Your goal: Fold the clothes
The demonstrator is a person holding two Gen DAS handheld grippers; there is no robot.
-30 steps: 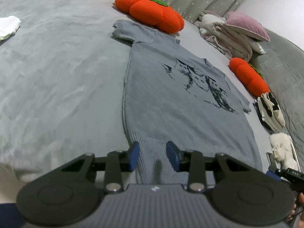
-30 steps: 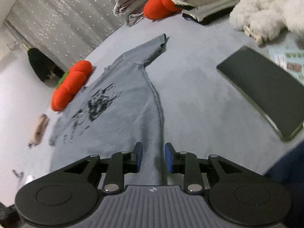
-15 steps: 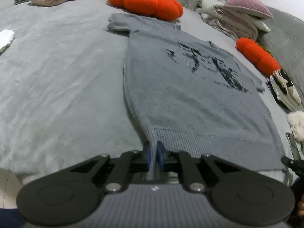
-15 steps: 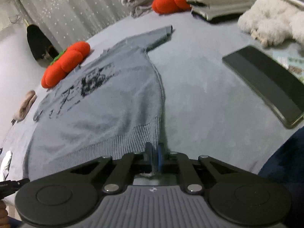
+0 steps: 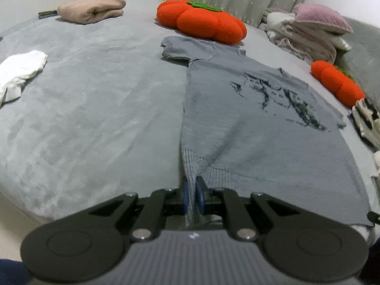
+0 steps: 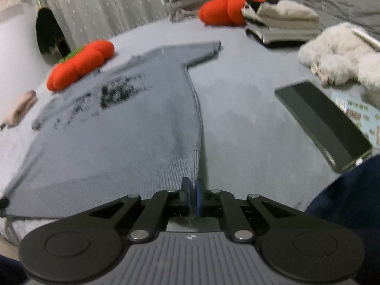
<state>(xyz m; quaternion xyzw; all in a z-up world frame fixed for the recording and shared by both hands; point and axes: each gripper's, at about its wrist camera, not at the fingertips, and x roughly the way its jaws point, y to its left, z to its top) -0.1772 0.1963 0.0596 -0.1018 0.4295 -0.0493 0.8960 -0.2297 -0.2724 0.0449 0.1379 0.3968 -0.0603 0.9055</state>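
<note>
On the bed (image 5: pixel 83 109), both claws pinch the sweater (image 5: pixel 249 128) hem.

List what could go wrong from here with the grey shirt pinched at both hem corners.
1. The left gripper and right gripper each hold only a thin bit of the shirt's ribbed hem, so a corner may slip.
2. A forward fold could drag the collar into the orange cushion.

left hand-held gripper (image 5: pixel 192 196): jaws clamped, tilted down | right hand-held gripper (image 6: pixel 192 196): jaws clamped, tilted down
</note>
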